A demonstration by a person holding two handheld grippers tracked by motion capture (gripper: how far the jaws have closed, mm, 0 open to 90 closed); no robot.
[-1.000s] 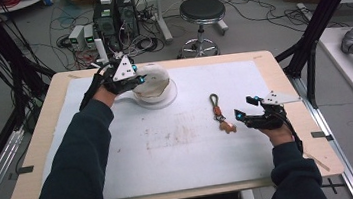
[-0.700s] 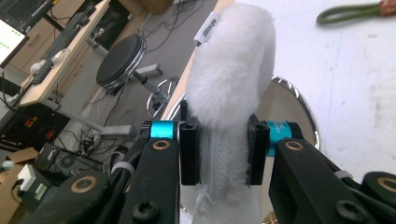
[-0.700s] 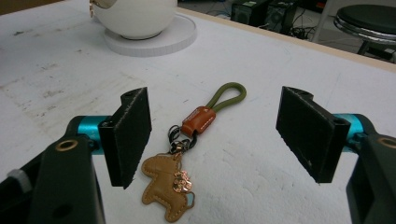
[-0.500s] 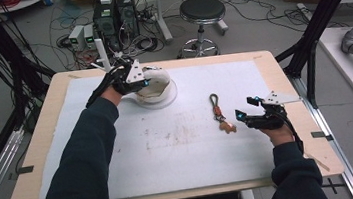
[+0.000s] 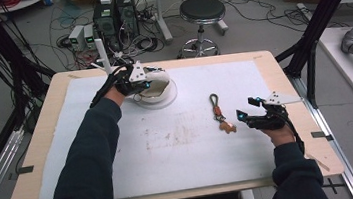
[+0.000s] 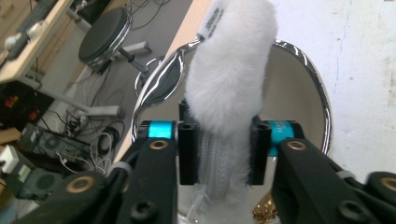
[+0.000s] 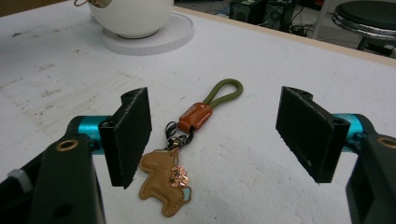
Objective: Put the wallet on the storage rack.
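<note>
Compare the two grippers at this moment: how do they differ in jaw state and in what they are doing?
The left gripper is shut on a white fluffy charm over the bowl; the right gripper stands wide open and holds nothing. The left gripper's jaws have just been opening slightly with the charm between them. The left one sits at the table's far side; the right one rests low near the leather keychain, which lies on the mat ahead of its jaws. Both have black jaws.

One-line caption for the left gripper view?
Left claw grips a white furry charm over a white bowl.
</note>
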